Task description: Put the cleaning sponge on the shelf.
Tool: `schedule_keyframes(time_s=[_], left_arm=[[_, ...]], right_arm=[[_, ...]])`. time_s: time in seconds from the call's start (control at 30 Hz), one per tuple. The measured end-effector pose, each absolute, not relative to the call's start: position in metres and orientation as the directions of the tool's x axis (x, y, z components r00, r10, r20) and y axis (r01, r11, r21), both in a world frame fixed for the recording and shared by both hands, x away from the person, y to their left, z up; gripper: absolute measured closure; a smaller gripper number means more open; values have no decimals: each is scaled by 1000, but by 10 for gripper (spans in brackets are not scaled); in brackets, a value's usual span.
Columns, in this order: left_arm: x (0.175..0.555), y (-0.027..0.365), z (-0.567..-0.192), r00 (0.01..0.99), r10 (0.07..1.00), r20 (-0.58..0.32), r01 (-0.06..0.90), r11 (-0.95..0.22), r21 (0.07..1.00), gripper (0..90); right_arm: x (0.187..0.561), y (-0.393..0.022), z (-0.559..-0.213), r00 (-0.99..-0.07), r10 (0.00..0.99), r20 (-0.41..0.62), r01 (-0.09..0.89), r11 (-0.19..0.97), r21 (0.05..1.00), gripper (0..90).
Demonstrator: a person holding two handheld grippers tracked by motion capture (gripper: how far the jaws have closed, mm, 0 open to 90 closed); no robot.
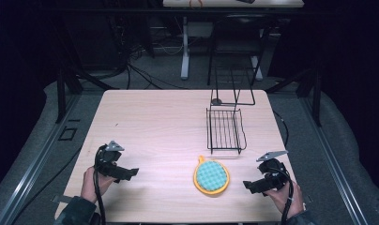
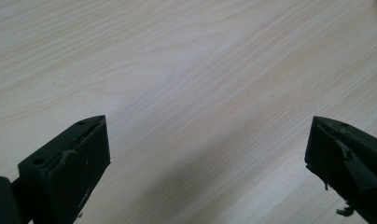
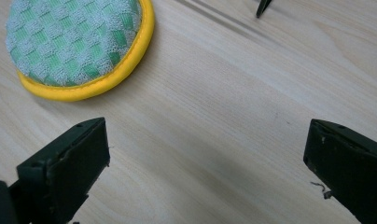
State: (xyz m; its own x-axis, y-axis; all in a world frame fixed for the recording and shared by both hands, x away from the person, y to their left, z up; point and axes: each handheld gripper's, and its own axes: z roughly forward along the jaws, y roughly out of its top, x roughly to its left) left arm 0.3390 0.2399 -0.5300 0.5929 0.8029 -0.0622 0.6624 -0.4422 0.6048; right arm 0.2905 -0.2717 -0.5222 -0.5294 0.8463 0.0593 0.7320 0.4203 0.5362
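A round pad with a green checked face and a yellow rim (image 1: 211,176) lies flat on the wooden table (image 1: 150,122), near the front, right of centre. A black wire rack (image 1: 225,129) stands behind it. My right gripper (image 1: 251,185) is open, low over the table just right of the pad, holding nothing. In the right gripper view the pad (image 3: 79,44) lies at the upper left, beyond the wide-apart jaws of the right gripper (image 3: 207,154). My left gripper (image 1: 129,173) is open at the front left; in its own view the left gripper (image 2: 207,151) has bare wood between its jaws.
A tall black wire stand (image 1: 232,84) rises at the table's back edge behind the rack. A rack foot tip (image 3: 263,7) pokes into the right gripper view's top. Dark floor, cables and another table's legs (image 1: 185,51) lie beyond.
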Motion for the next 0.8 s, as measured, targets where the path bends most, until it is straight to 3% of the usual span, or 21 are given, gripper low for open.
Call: schedule_keyframes(time_s=[0.8], left_arm=[[341,237,-532,601,797,-59,662,-455,596,0]], right_arm=[[295,-250,-523,-593,800,88,700,459,547,0]])
